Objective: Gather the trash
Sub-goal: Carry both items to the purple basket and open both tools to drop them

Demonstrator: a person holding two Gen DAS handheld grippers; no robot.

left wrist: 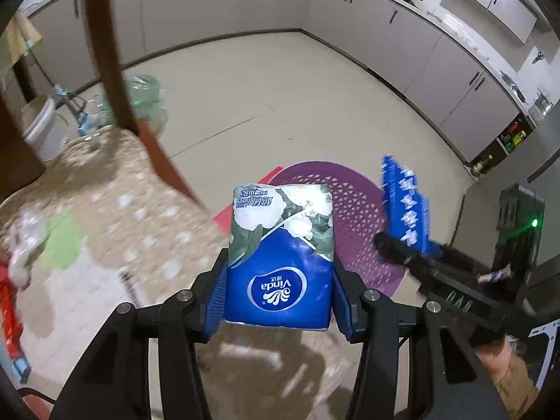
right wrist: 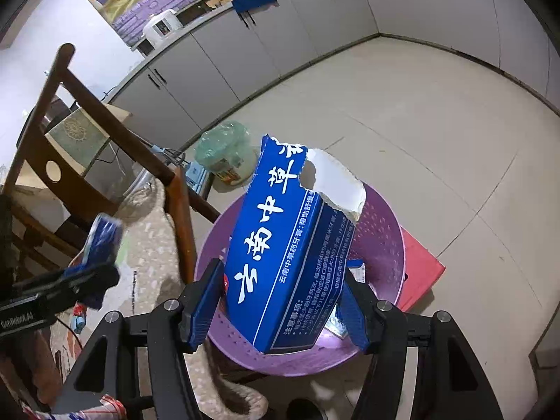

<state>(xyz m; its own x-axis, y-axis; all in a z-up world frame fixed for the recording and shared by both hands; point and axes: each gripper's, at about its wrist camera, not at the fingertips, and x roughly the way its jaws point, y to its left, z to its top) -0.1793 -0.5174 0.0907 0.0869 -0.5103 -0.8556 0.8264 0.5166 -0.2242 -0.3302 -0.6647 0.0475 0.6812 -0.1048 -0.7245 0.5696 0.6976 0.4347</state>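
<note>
Gripping tissue pack (left wrist: 280, 255), left claw (left wrist: 280, 297)

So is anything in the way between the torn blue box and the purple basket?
Nothing visible. The right claw holds the torn blue toothpaste box right over the purple basket, with only open air between them. The wooden chair stands off to the side.

My right gripper (right wrist: 280, 301) clamps a torn blue toothpaste box (right wrist: 290, 245), held tilted above a purple perforated basket (right wrist: 381, 231) that sits on a red stool (right wrist: 421, 269). At left, my left gripper (right wrist: 87, 276) grips a blue packet (right wrist: 103, 241) beside a wooden chair (right wrist: 105, 161).
</note>
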